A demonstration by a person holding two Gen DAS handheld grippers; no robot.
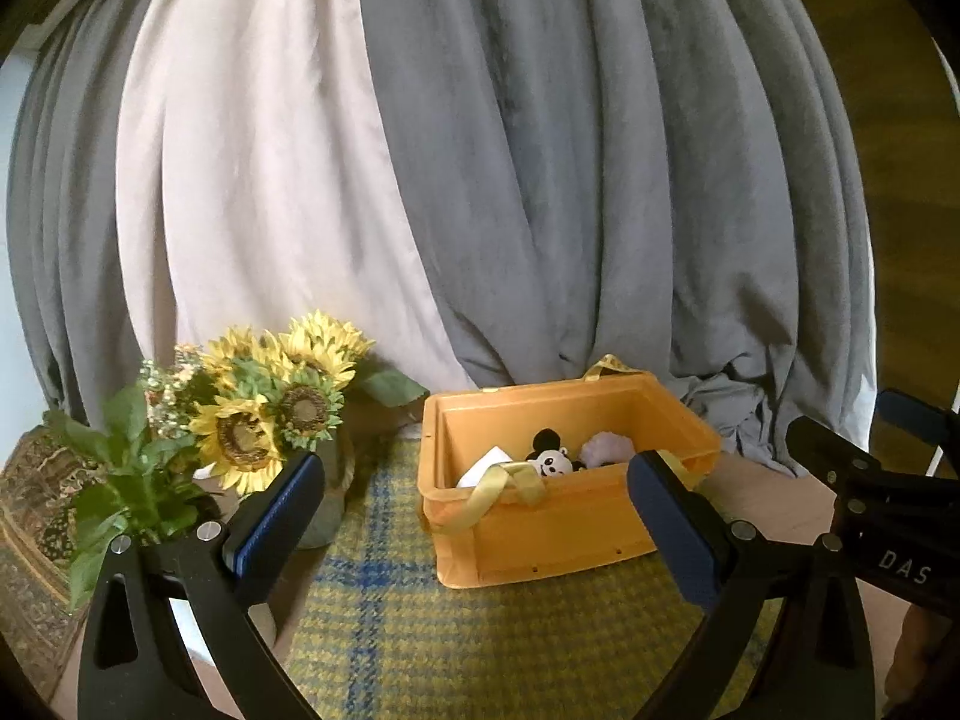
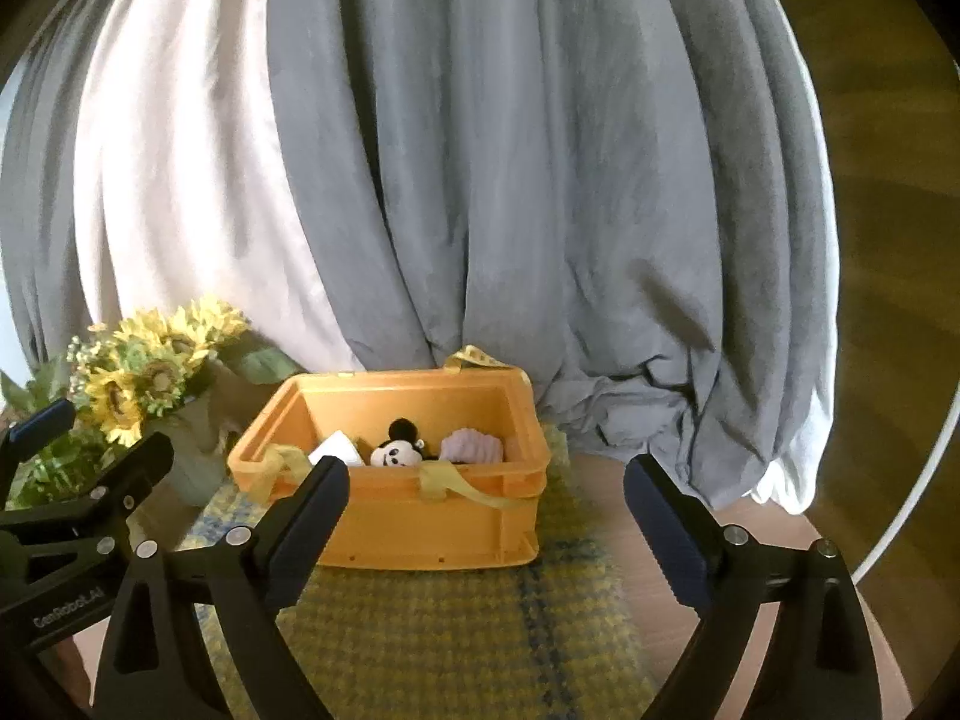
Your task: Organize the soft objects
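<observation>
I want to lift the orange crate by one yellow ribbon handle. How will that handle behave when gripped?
Probably floppy: the yellow ribbon handle droops in a loose loop over the orange crate wall, so it should go slack and fold between the fingers. The crate would likely tilt if hoisted by it alone. Its load looks light: a panda plush and a lilac soft item.

Sunflowers and curtains set the scene around a checked mat.

The yellow-and-blue checked mat (image 1: 420, 618) lies spread on the wooden surface (image 2: 654, 546). Just off the mat's left edge stands a pale vase (image 2: 195, 456) with a bunch of sunflowers (image 1: 264, 402) and green leaves rising from it. Behind the mat hang grey curtains (image 1: 600, 180), bunched low, with a white curtain (image 1: 258, 168) draped beside them. Left of the mat, past the vase, lies a patterned rug (image 1: 30, 516).
</observation>
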